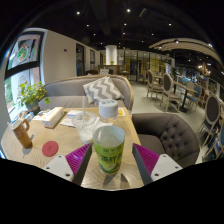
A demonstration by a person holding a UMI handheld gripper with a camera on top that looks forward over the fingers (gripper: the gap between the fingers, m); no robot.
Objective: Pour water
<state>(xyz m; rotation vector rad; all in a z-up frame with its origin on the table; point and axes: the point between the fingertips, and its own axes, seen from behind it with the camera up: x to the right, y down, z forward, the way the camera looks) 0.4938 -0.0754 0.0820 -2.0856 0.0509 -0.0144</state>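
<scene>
The gripper (108,160) occupies the lower centre of the frame. Its two fingers, each with a magenta pad (76,157), close on a bottle (108,148) with a green and white label. Both pads appear to press the bottle's sides, so the jaws read as clamped on it. The bottle stands upright between the fingers, its base hidden below the frame's lower edge, so it cannot be told whether it rests on the table or is lifted clear.

Ahead of the bottle, in the centre of the frame, lies a wooden table (62,135). On it, just beyond the bottle's top, sits a clear glass vessel (88,128), the probable receiving container. A tissue box (51,117) lies at centre left, a red coaster (50,148) at lower left, and a brown object, too small to identify, at the far left. A potted plant (32,95) stands at the left, a sofa with a zigzag cushion (102,90) lies beyond the table, and a grey armchair (165,135) sits at the right.

Judged procedure for the step in hand:
1. Maintain firm, even pressure on the bottle; a smooth label can slip.
2. Carry the bottle forward until its mouth is above the glass vessel.
3. Tilt slowly, keeping the mouth over the opening.
4. Confirm the cap is off; it is not visible here.

Risk: a fast tilt may overshoot the rim and wet the tissue box.
</scene>
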